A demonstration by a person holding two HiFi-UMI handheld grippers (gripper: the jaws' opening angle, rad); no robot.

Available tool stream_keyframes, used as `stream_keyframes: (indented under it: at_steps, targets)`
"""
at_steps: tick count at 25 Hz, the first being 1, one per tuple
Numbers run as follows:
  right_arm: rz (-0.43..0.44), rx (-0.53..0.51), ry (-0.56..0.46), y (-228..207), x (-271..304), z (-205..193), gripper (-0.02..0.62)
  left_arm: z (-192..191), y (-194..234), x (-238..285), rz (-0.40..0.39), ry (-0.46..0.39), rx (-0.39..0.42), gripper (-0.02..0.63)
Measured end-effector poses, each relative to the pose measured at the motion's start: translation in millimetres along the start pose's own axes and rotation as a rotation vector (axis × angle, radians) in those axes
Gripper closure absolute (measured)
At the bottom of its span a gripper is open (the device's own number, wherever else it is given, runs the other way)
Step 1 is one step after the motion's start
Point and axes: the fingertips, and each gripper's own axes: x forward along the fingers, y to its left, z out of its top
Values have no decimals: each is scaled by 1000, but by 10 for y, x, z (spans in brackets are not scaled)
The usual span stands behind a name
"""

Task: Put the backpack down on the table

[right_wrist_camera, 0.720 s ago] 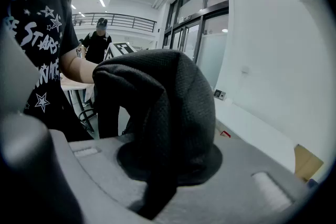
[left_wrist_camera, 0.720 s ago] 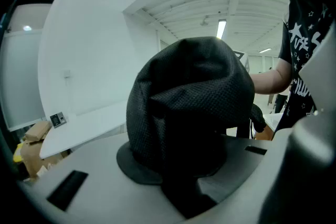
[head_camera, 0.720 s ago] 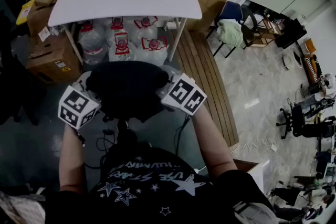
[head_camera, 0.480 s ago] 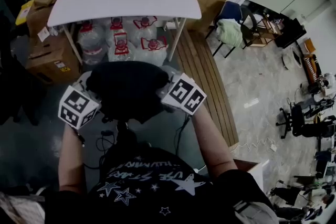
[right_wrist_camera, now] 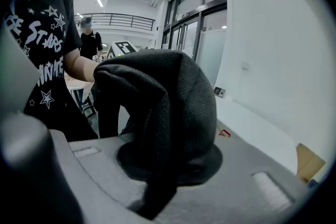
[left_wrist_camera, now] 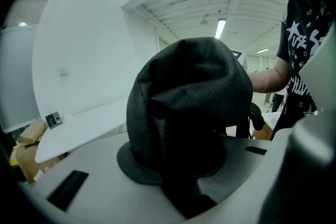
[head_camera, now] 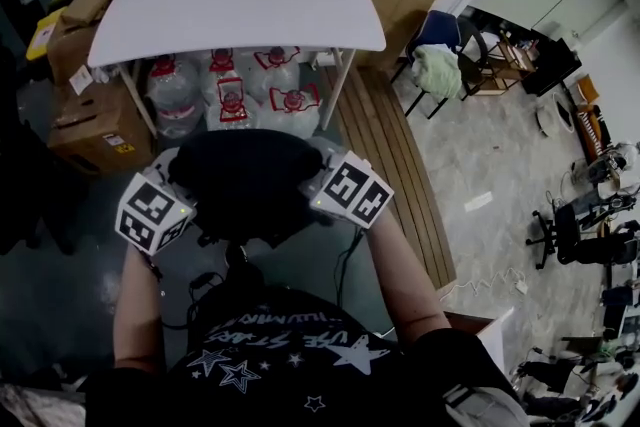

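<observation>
While forearms (head_camera: 400, 275) reach forward, left claw (head_camera: 172, 179) and right claw (head_camera: 318, 179) tilted downward, each clamped on backpack (head_camera: 245, 180)

Blk backpack (head_camera: 245, 180), wht table (head_camera: 240, 5), red-top jugs (head_camera: 232, 95).

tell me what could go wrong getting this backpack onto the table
1. The left gripper and right gripper each pinch only a fold of fabric on the backpack; it could slip from the fingers mid-carry.
2. The backpack hangs short of the table, so its bottom might catch the near edge.
</observation>
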Motion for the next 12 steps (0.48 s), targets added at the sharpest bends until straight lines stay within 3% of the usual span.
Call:
stream_keyframes:
  at_steps: [12]
  targets:
    - [-71,-32,13,-799,511,399,535,219,1004,171,-13,-57,46,518]
